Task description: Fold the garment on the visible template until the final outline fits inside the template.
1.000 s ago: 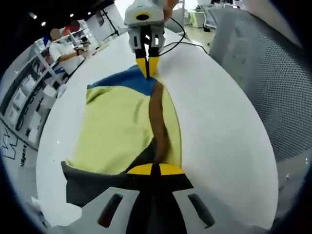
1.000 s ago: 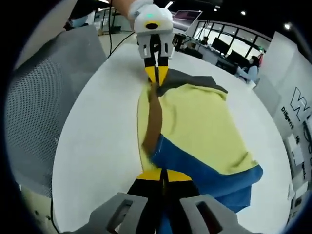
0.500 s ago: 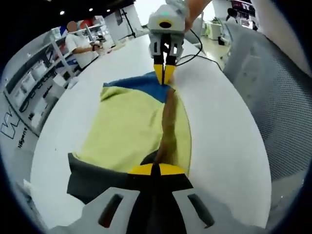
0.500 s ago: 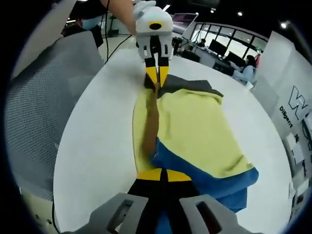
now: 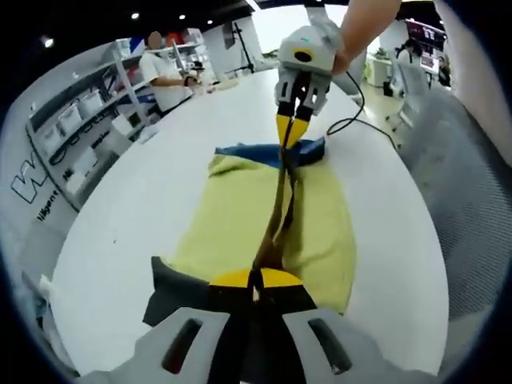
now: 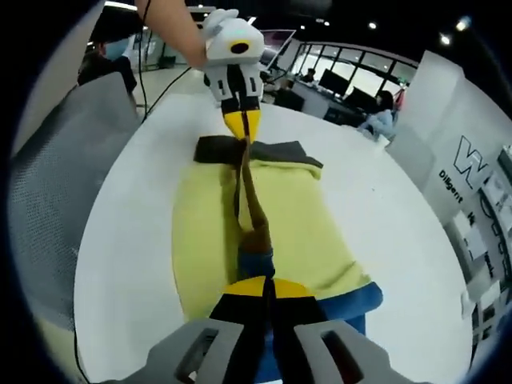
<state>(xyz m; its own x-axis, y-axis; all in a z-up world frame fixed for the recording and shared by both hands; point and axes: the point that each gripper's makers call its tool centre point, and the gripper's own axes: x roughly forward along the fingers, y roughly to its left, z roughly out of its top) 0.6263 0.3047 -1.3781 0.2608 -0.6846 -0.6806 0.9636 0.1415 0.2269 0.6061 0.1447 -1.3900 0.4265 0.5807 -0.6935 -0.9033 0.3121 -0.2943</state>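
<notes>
The white table [image 5: 128,216] spreads ahead of both my grippers. On it, between them, lies the garment [image 6: 208,232] (yellow, with blue and dark grey ends), a brown fold pulled taut. My left gripper [image 5: 254,282] clamps the grey end; my right gripper [image 6: 265,285] clamps the blue end.
</notes>
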